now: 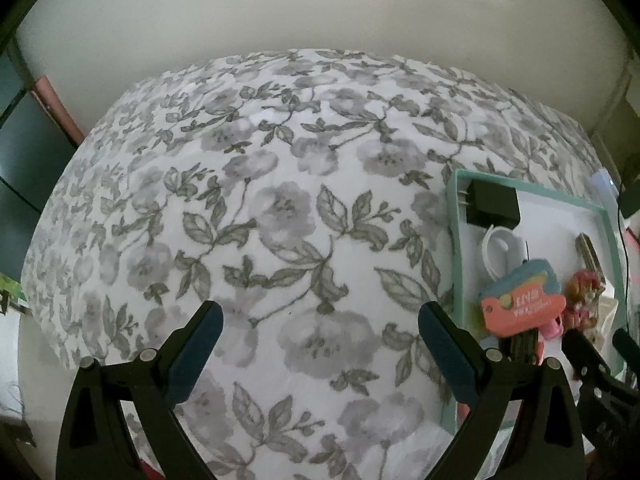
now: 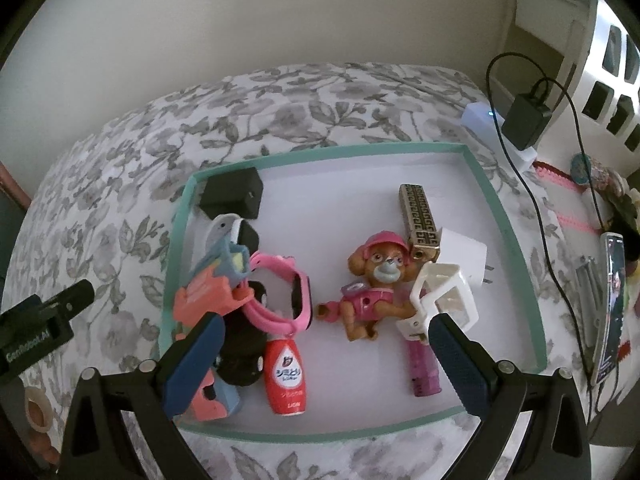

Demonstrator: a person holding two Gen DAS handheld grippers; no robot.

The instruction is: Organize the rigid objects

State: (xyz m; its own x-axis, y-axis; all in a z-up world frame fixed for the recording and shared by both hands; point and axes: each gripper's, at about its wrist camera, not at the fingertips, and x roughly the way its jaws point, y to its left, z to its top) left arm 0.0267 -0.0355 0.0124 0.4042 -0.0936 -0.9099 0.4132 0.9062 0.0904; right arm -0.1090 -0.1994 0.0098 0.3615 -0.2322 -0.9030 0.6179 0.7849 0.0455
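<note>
Two hand-held grippers are up, and the biggest thing under you is the floral bedspread [image 1: 248, 208], with the teal-rimmed tray [image 2: 516, 240] sitting on it. Your left hand-held gripper [image 1: 320, 316] hangs over bare fabric just left of the tray, fingers spread wide, holding nothing. Your right hand-held gripper [image 2: 326, 328] hovers over the tray's near half, fingers just as wide and empty. Inside the tray, the black adapter [image 2: 232, 194] sits in the far left corner, the pink watch [image 2: 280, 292] lies near the left side, and the pup figure [image 2: 368, 280] is in the middle. The red bottle [image 2: 286, 376] lies near the front, just below the watch, and the gold patterned case [image 2: 420, 216] touches the white plug [image 2: 464, 254].
</note>
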